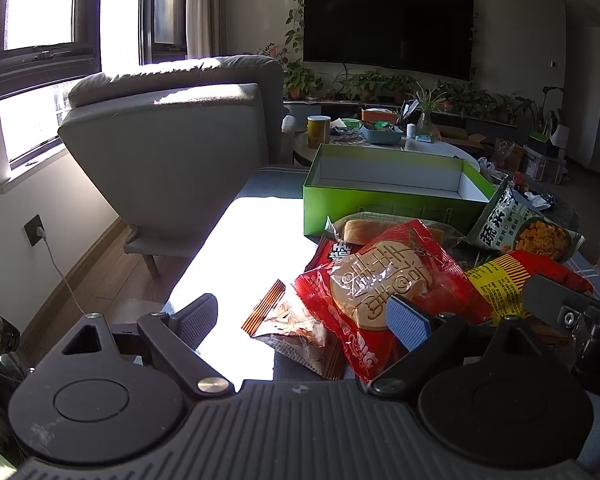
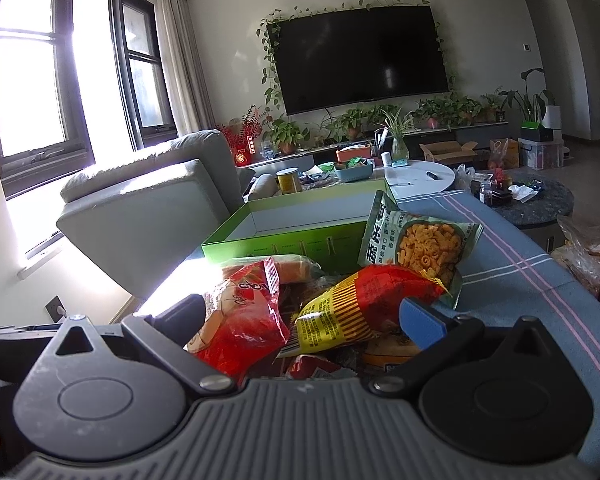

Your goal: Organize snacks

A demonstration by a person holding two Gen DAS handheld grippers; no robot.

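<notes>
I am holding both tongs spread wide over a heap of snack packets on the blue-clothed surface (image 2: 512,264). The left tongs (image 1: 302,320) are hanging open over a small striped packet (image 1: 296,326) and the red packet with a round biscuit (image 1: 384,288), neither finger touching anything that I can see. The right tongs (image 2: 306,320) are also standing open — the red-and-yellow packet (image 2: 364,304) is sitting between the fingers, but I cannot tell whether either finger is touching it. A green-and-white crisp bag (image 2: 416,244) is leaning tilted against the open green box (image 2: 268,246), which is lying just beyond the heap with its white inside bare. A bread-like roll in clear wrap (image 1: 358,230) is lying between heap and box. Behind — a grey armchair (image 1: 172,136) is standing by the window.
</notes>
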